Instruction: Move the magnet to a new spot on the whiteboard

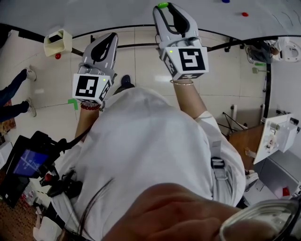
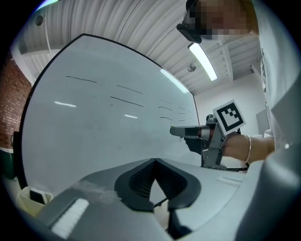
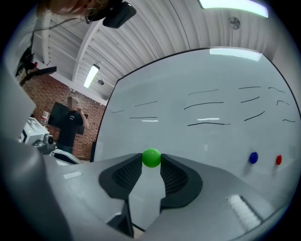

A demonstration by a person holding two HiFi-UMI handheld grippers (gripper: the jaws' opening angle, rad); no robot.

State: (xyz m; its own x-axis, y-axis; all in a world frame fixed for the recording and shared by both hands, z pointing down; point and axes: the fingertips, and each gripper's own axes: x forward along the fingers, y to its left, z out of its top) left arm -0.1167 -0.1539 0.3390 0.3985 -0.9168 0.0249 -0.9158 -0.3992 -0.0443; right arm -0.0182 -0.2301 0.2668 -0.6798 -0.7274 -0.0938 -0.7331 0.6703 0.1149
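Observation:
My right gripper (image 1: 163,6) is raised to the whiteboard (image 1: 94,14) and is shut on a small round green magnet (image 3: 151,157), pinched between its fingertips. The same green magnet (image 1: 162,5) shows at the jaw tips in the head view, at or just off the board's surface; I cannot tell if it touches. My left gripper (image 1: 113,36) hangs lower left of it, off the board, jaws shut on nothing. In the left gripper view the left gripper (image 2: 154,163) is closed and the right gripper (image 2: 175,131) points at the whiteboard (image 2: 94,122).
A blue magnet (image 3: 253,157) and a red magnet (image 3: 278,160) stick to the board right of the green one. Thin black pen lines (image 3: 207,105) cross the board higher up. A small tray box (image 1: 58,41) hangs at the board's left edge. A person (image 3: 70,123) stands far left.

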